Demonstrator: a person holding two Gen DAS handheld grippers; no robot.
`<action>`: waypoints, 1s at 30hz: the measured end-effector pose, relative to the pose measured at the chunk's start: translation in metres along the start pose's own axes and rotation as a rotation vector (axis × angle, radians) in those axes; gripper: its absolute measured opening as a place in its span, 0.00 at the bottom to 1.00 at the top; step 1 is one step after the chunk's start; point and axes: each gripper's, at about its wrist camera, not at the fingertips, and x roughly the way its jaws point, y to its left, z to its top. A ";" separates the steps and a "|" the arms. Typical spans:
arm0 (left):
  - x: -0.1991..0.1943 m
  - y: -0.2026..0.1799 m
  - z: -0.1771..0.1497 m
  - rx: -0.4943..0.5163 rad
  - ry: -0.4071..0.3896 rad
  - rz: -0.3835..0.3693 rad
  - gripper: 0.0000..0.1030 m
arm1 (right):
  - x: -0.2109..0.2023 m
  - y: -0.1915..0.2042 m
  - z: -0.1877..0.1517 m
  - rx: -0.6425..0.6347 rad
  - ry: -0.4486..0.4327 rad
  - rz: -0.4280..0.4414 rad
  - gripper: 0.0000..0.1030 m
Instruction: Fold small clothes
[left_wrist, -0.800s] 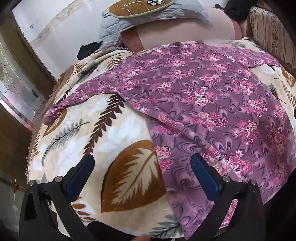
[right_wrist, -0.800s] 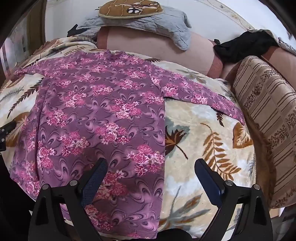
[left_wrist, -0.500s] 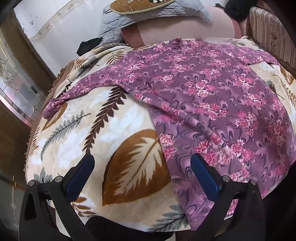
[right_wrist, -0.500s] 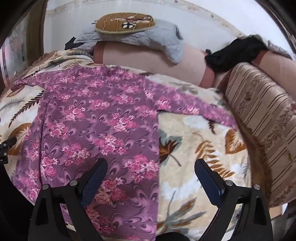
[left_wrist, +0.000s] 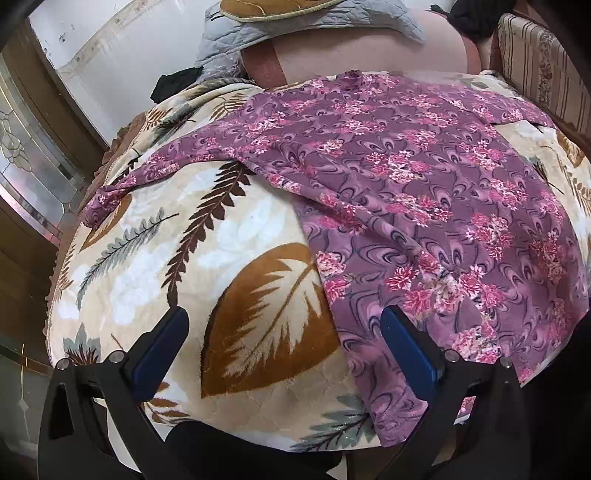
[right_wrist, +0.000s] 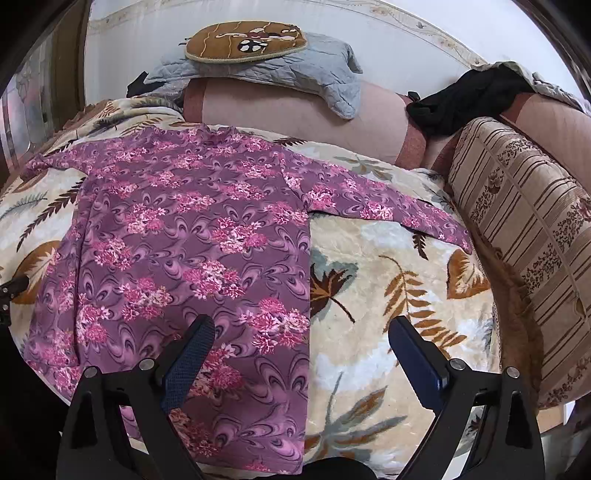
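- We see a leaf-patterned blanket covering the whole surface, with bare stretches on the left and right of the garment.
- A purple floral shirt lies flat on it, both sleeves spread; its near hem reaches the blanket's near edge.
- A striped cushion hems in the right side, and a pink bolster the far side.
- Our left gripper hovers over the shirt's left edge, jaws wide apart, nothing between them.
- Our right gripper straddles the shirt's right edge, jaws equally spread and empty.

leaf-print blanket, striped cushion, grey quilt
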 end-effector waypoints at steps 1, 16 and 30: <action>0.000 0.000 0.000 0.001 0.001 0.000 1.00 | 0.001 0.000 -0.001 -0.003 0.001 -0.001 0.93; -0.003 -0.005 0.001 0.004 0.029 -0.025 1.00 | 0.006 -0.017 -0.013 0.020 0.005 -0.006 0.93; -0.005 -0.012 0.003 0.027 0.036 -0.043 1.00 | 0.008 -0.027 -0.021 0.043 0.011 0.011 0.93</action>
